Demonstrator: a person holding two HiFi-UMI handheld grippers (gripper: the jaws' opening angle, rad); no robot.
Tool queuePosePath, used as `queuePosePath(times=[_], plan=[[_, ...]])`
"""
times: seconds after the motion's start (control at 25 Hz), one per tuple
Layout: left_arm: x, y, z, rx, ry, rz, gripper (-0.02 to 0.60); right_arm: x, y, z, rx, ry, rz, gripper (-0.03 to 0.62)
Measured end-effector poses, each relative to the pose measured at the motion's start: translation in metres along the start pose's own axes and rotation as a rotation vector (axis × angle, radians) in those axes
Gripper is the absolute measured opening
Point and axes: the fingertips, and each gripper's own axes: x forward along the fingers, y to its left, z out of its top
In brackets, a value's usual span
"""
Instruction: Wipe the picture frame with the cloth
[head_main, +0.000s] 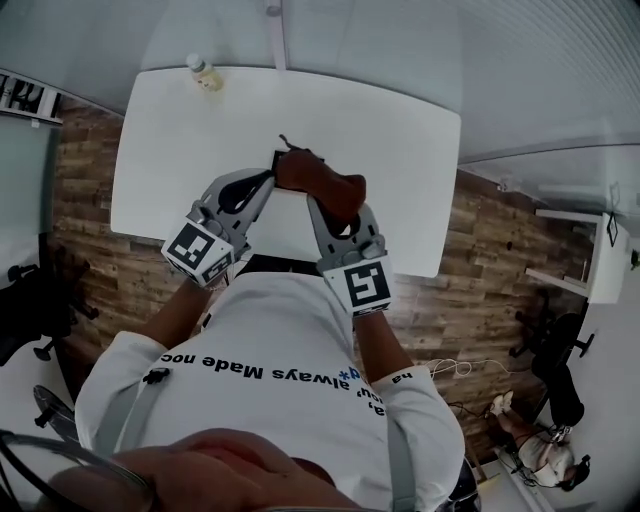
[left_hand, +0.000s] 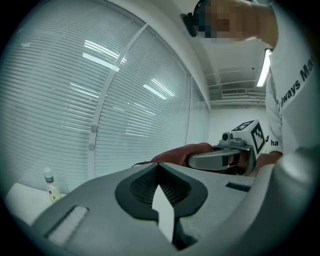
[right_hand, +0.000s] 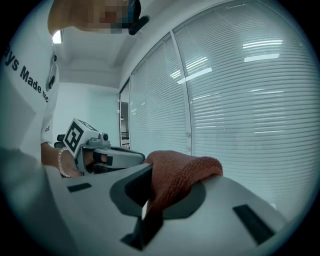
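A person seen from above stands at the near edge of a white desk (head_main: 190, 150), a gripper in each hand, both raised in front of the chest. The left gripper (head_main: 264, 182) is clenched on a thin white edge, most likely the frame (head_main: 285, 225), which shows as a pale panel between the two grippers above the desk's near edge. Whether it touches the desk cannot be told. The right gripper (head_main: 322, 202) is clamped on a rust-red cloth (head_main: 325, 180), with the fabric bunched out over its jaws. The cloth sits at the frame's far end, over a dark corner there, and appears to touch it. By that, the wiping looks to be under way or just starting, with one gripper steadying the frame and the other bringing the cloth to it. The next move seems to call for drawing the cloth along the frame's face and edges with light pressure. The left grip must stay firm, since it pinches only a thin edge and the frame could twist or slip. The desk is otherwise bare except for a small bottle (head_main: 204, 72) near its far left corner. Behind the desk is a wall of closed white blinds, and strip lights run along the ceiling. The floor is wood plank, with dark office chairs at both sides and a white shelf at the right.
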Motion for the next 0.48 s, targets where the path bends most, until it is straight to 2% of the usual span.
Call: queuePosePath(times=[0.48], plan=[[-0.017, -0.028, 0.081, 0.037, -0.113, -0.016, 0.002, -0.03, 0.013, 0.083, -0.018, -0.099, 0.01, 0.031]])
